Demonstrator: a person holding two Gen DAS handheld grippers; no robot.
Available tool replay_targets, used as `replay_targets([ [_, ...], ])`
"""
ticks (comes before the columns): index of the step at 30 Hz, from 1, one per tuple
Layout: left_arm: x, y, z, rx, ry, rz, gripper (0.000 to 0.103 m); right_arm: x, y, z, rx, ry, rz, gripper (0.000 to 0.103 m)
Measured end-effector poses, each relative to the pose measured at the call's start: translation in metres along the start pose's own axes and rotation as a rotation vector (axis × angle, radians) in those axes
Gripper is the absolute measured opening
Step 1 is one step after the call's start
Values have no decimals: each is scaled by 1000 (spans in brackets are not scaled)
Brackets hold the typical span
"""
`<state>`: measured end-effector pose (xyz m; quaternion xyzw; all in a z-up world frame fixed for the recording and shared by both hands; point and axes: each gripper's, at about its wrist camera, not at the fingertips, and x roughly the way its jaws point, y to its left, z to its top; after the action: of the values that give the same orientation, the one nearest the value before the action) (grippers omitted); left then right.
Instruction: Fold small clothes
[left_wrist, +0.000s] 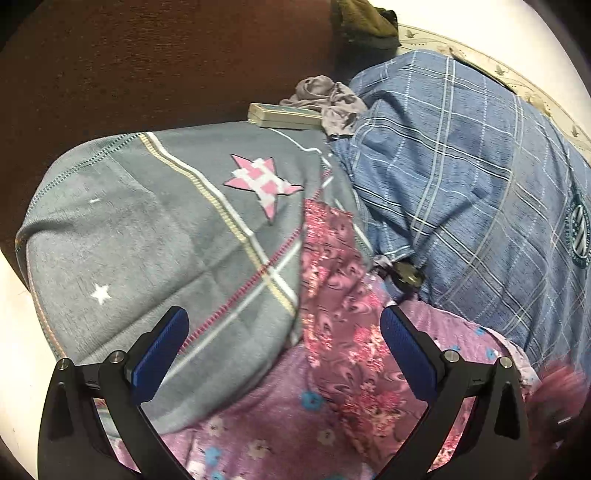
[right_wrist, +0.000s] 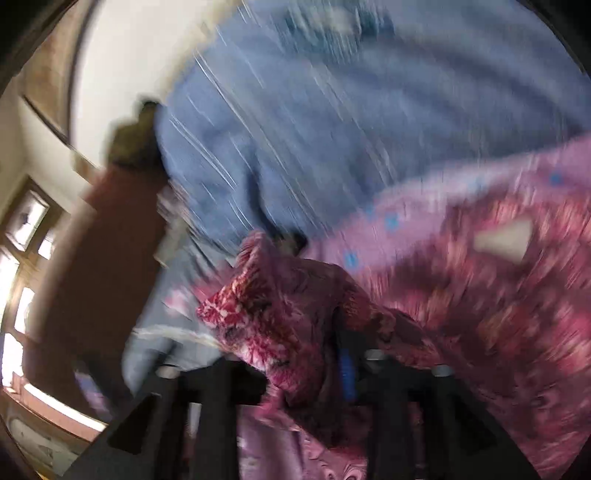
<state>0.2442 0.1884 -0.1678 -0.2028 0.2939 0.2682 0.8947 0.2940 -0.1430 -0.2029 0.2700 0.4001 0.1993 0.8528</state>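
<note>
Floral garment (left_wrist: 343, 317) beneath wide-open, empty left tongs (left_wrist: 284, 354).

Left gripper (left_wrist: 284, 354): black curved arms, ribbed blue pads, silver screws at the joints.

Showing at nine o'clock in the left wrist view: a grey blanket (left_wrist: 147, 229) crossed by cream, white and magenta stripes, carrying a pink-and-white checked star (left_wrist: 260, 184) and a small white star (left_wrist: 100, 293). Spreading at three o'clock: a blue cloth (left_wrist: 461, 177) checked with white and dark lines. Lying at six o'clock: a dark pink floral garment (left_wrist: 343, 295) over a lilac sheet (left_wrist: 280, 417) dotted with blue flowers. Sitting at twelve o'clock: a cream remote (left_wrist: 284, 116), a mauve rag (left_wrist: 332, 99), an olive cloth (left_wrist: 364, 22). Wearing blue pads: black left tongs (left_wrist: 284, 354).
</note>
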Motion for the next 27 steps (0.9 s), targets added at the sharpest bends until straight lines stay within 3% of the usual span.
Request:
replay_targets([
  [1, 1, 1, 1, 1, 1, 5, 103, 24, -3, -7, 18, 63, -1, 61],
  [4, 2, 7, 4, -8, 2, 4, 103, 45, -5, -20, 47, 153, 91, 61],
  [8, 2, 4, 3, -14, 12, -31, 103, 10, 13, -19, -82, 89, 167, 71],
  [12, -9, -22, -8, 56, 13, -134, 103, -29, 1, -10, -119, -17, 28, 67],
  [14, -15, -45, -17, 129, 17, -208, 103, -49, -18, -7, -125, -46, -76, 48],
  [18, -18, -91, -42, 264, 61, -291, 103, -98, -85, -14, -25, -121, -218, 42],
  [21, -9, -120, -64, 365, 117, -266, 103, -114, -126, -15, 50, -136, -297, 41],
  [25, 18, -147, -94, 497, 237, -156, 103, -123, -176, -16, 169, -157, -340, 42],
  [27, 34, -152, -106, 548, 288, -70, 103, -118, -195, -16, 193, -124, -374, 42],
])
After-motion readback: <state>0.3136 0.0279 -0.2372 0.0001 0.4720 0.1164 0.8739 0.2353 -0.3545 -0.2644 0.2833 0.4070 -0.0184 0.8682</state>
